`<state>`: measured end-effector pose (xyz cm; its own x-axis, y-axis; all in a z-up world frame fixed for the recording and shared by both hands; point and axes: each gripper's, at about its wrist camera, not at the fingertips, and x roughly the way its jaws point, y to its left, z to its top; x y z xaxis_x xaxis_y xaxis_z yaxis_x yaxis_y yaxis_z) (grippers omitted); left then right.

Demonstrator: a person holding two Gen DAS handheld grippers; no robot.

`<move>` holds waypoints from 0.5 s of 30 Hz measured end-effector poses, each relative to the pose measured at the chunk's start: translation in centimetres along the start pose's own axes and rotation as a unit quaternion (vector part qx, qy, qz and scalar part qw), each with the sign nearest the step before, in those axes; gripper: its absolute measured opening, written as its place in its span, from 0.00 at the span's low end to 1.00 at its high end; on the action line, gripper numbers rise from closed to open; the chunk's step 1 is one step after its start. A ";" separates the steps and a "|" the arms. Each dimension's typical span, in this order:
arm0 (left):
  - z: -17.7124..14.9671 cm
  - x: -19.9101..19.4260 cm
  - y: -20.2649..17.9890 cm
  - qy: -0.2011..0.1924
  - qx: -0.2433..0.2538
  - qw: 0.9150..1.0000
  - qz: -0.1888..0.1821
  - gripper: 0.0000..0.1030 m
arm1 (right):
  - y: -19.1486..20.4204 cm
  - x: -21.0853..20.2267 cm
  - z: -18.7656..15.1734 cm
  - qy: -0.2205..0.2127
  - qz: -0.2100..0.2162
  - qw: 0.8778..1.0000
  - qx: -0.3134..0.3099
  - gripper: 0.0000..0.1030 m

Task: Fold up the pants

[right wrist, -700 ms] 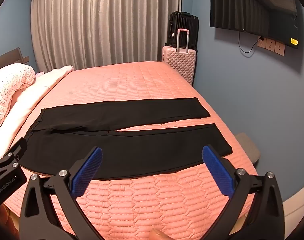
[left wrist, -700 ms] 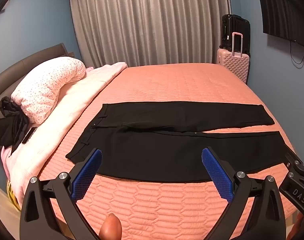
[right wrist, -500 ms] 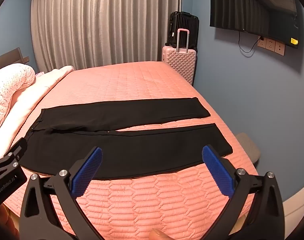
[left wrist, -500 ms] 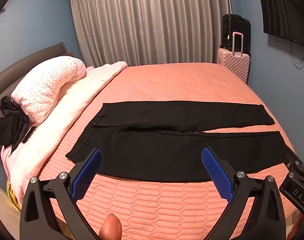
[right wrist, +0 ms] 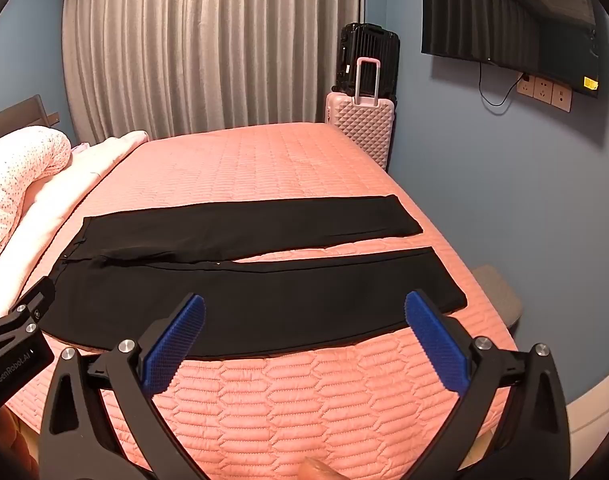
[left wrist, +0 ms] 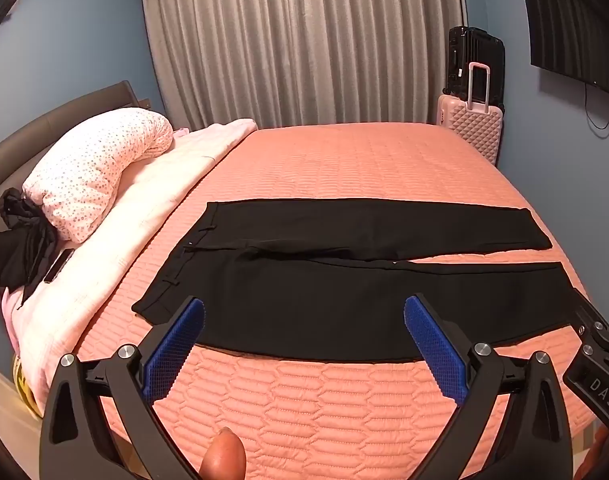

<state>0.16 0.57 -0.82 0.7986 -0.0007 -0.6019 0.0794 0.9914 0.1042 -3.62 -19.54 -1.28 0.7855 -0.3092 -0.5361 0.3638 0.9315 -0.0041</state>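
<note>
Black pants [left wrist: 324,280] lie flat and spread out on the pink quilted bed [left wrist: 344,160], waistband to the left, both legs running right and a little apart. They also show in the right wrist view [right wrist: 244,280]. My left gripper [left wrist: 304,312] is open and empty, held above the near edge of the near leg, toward the waist end. My right gripper [right wrist: 304,312] is open and empty above the same near edge, toward the hem end.
A speckled pillow [left wrist: 96,168] and pale blanket [left wrist: 144,208] lie at the left by the headboard, with dark clothing [left wrist: 20,244] beside them. A pink suitcase [right wrist: 360,124] and a black one stand by the curtain. A TV [right wrist: 512,28] hangs on the right wall.
</note>
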 end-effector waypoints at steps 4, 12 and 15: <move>-0.1 0.1 0.2 -0.001 -0.001 1.000 -0.001 0.95 | 0.3 0.1 -0.4 0.000 0.000 1.000 0.000 0.96; 0.0 0.1 0.3 0.002 -0.001 1.000 0.001 0.95 | 0.4 -0.2 0.4 0.001 0.001 1.000 -0.001 0.96; 0.1 0.1 0.3 0.002 -0.001 1.000 0.000 0.95 | 0.4 -0.2 0.3 0.000 0.000 1.000 -0.002 0.96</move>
<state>0.30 0.83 -0.81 0.7959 0.0000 -0.6054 0.0776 0.9918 0.1020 -3.42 -19.13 -0.90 0.7858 -0.3083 -0.5361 0.3614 0.9324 -0.0066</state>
